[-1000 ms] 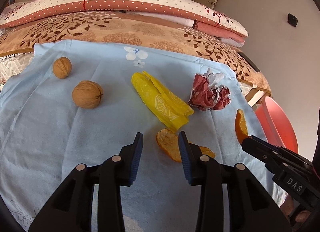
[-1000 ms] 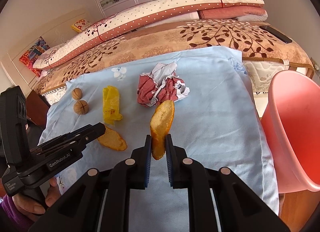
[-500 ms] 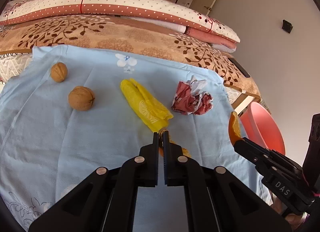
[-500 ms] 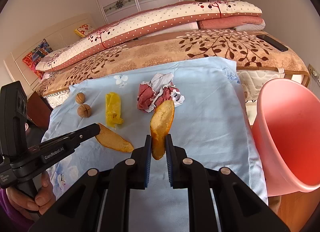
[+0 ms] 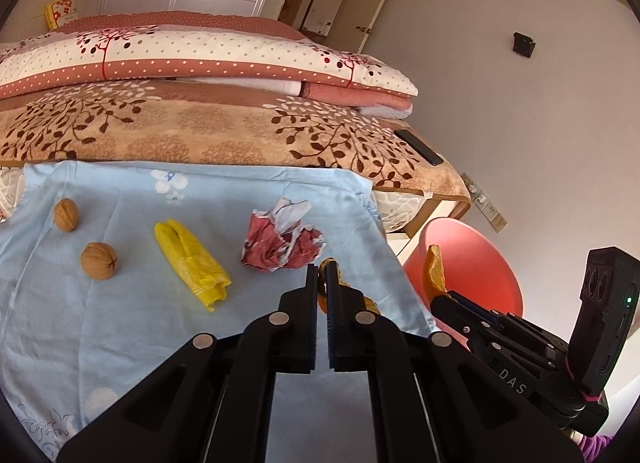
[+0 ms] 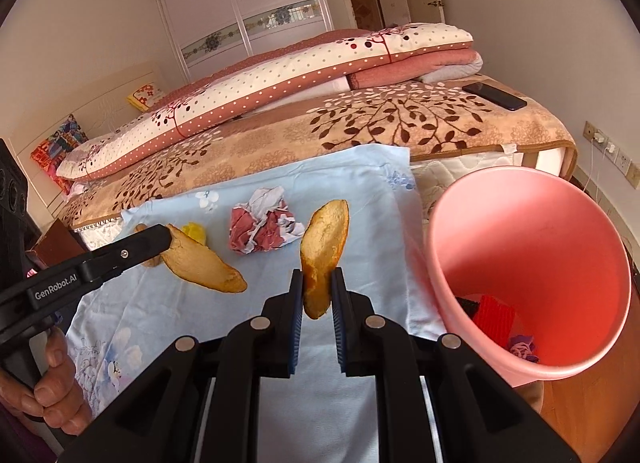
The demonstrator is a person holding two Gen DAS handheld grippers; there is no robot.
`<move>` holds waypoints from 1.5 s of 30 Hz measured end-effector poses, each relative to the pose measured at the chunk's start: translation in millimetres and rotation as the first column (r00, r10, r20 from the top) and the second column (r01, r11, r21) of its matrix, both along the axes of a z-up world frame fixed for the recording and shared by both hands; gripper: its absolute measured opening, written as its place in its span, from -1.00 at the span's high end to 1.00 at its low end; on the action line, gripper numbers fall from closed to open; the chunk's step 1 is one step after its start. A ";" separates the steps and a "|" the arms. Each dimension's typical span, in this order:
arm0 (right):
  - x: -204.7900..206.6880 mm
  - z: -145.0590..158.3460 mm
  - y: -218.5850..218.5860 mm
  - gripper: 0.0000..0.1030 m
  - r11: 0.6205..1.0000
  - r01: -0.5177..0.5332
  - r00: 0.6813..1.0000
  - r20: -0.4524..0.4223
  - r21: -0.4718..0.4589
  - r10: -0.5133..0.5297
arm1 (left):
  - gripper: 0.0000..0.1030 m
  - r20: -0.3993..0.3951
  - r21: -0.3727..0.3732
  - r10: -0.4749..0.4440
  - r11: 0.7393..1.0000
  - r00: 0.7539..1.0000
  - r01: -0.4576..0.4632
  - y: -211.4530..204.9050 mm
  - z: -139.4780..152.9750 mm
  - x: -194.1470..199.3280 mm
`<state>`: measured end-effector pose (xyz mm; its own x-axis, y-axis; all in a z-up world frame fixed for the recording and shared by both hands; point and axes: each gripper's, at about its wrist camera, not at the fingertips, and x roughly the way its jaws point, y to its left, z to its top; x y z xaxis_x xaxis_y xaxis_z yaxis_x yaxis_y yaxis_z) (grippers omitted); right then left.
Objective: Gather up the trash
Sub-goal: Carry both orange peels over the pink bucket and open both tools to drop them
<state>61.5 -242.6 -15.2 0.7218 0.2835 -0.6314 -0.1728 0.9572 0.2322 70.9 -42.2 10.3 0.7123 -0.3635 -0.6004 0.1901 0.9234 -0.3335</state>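
My right gripper [image 6: 316, 283] is shut on an orange peel [image 6: 324, 243], held upright above the blue cloth [image 6: 360, 191], left of the pink trash bin [image 6: 532, 263]. My left gripper [image 5: 321, 283] is shut on a second orange peel [image 5: 340, 283], lifted off the cloth; this peel also shows in the right wrist view [image 6: 200, 259]. A crumpled red and white paper [image 5: 280, 243], a yellow wrapper [image 5: 192, 259] and two walnuts [image 5: 98, 261] lie on the cloth.
The bin holds red and purple scraps [image 6: 496, 311]. Behind the cloth lie a brown leaf-patterned blanket [image 5: 200, 123], folded quilts and a black phone [image 5: 420, 147]. A wardrobe [image 6: 240, 15] stands at the back.
My left gripper shut on the peel and lifted it off the cloth toward the right. My right gripper carried its peel closer to the pink bin.
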 end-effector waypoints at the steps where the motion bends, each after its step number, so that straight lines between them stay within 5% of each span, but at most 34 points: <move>1: -0.9 0.8 -5.2 0.75 1.000 0.012 1.000 0.003 0.003 -0.012 | 0.94 0.008 0.003 -0.012 1.000 1.000 0.012 -6.0 3.1 1.3; 16: -12.8 0.1 -75.0 0.74 0.983 0.181 0.983 0.027 0.011 -0.182 | 0.93 0.068 0.031 -0.186 0.982 0.980 0.185 -92.6 20.3 11.6; 37: -21.7 -14.2 -129.3 0.71 0.953 0.300 0.954 0.000 0.043 -0.300 | 0.93 0.067 0.163 -0.325 0.936 0.943 0.311 -178.7 -1.8 7.7; 45: -23.5 -17.2 -136.8 0.71 0.946 0.321 0.947 -0.004 0.049 -0.321 | 0.93 0.031 0.120 -0.341 0.934 0.940 0.335 -184.1 -10.2 11.5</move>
<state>38.1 -379.4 -32.4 0.7819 0.0664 -0.6198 0.1411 0.9497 0.2797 82.4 -226.3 0.1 0.5892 -0.5211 -0.6175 0.5115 0.8322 -0.2142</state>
